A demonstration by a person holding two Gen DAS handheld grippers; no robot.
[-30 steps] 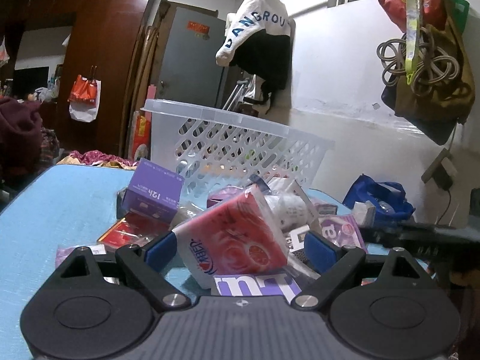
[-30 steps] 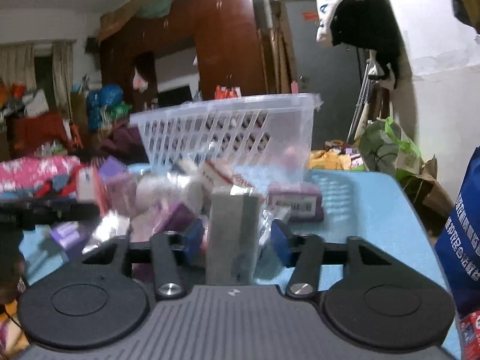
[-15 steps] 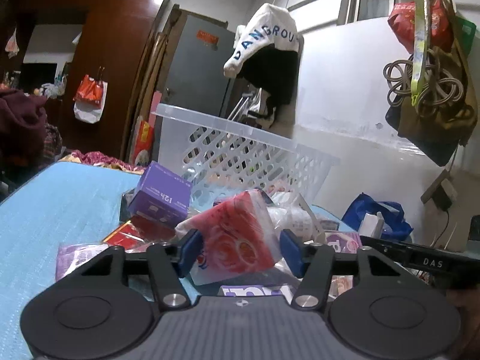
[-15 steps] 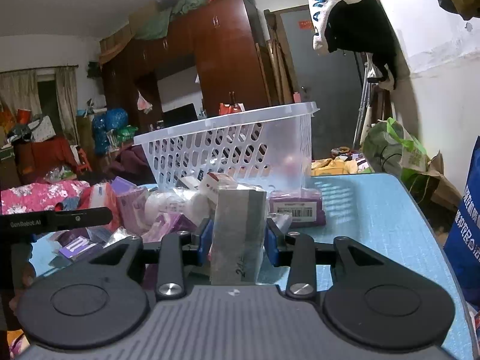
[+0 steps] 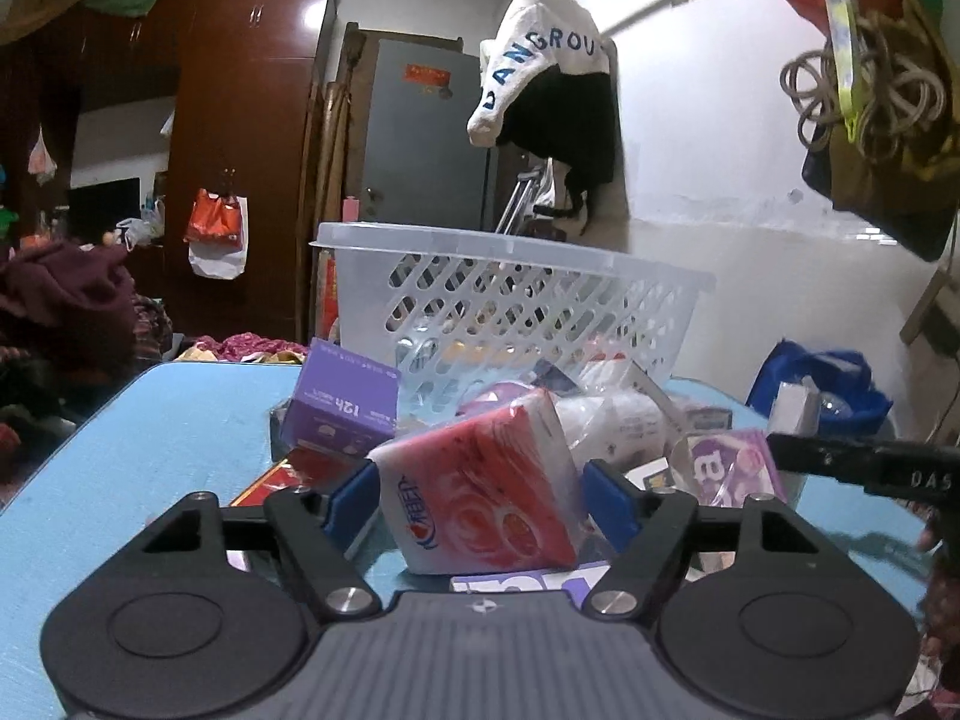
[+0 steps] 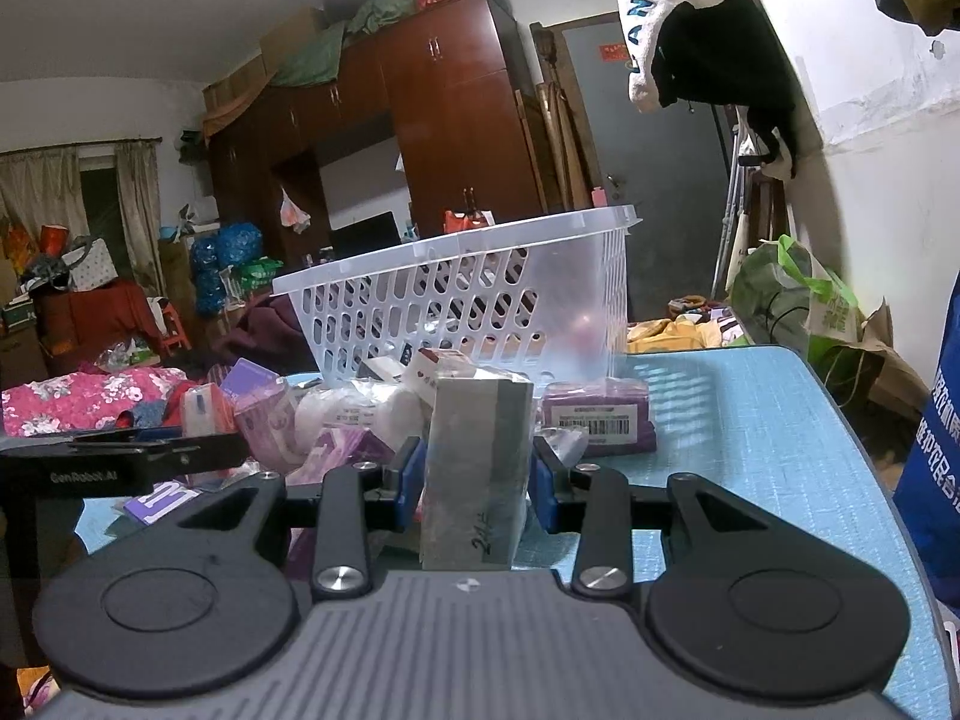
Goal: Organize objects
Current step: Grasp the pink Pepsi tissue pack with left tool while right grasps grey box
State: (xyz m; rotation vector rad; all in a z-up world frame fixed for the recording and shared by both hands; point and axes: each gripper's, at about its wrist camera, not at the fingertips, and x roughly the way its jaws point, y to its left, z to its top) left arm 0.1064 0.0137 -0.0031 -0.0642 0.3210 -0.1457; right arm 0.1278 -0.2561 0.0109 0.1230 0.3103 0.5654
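Many small packs crowd the blue desk (image 5: 150, 450) in front of the white basket (image 5: 516, 312), which serves as the landmark here. A purple box (image 5: 342, 408) leans just left of the basket's front wall, white rolls (image 5: 624, 426) lie right under it, and a purple pouch (image 5: 732, 462) sits further right of it. This heap stands between both grippers and the basket.

The left gripper (image 5: 480, 498) has a red tissue pack (image 5: 480, 492) between its jaws, near the basket's front; the jaws are opening, with a gap showing at the right pad. The right gripper (image 6: 474, 474) is clenched on a grey pack (image 6: 474, 468), held upright just before the basket.

Only the left view shows the blue bag (image 5: 822, 384) beyond the desk's right edge and the coiled cord (image 5: 864, 96) on the wall above it. Only the right view shows a purple barcoded box (image 6: 600, 414) at the basket's right front corner, a green bag (image 6: 804, 294) on the floor behind, and a brown wardrobe (image 6: 456, 120) far behind the basket.

A second ago the left jaws stood wide around the red pack; they closed in on it and now ease apart. The right jaws, then apart from the grey pack, now grip it.
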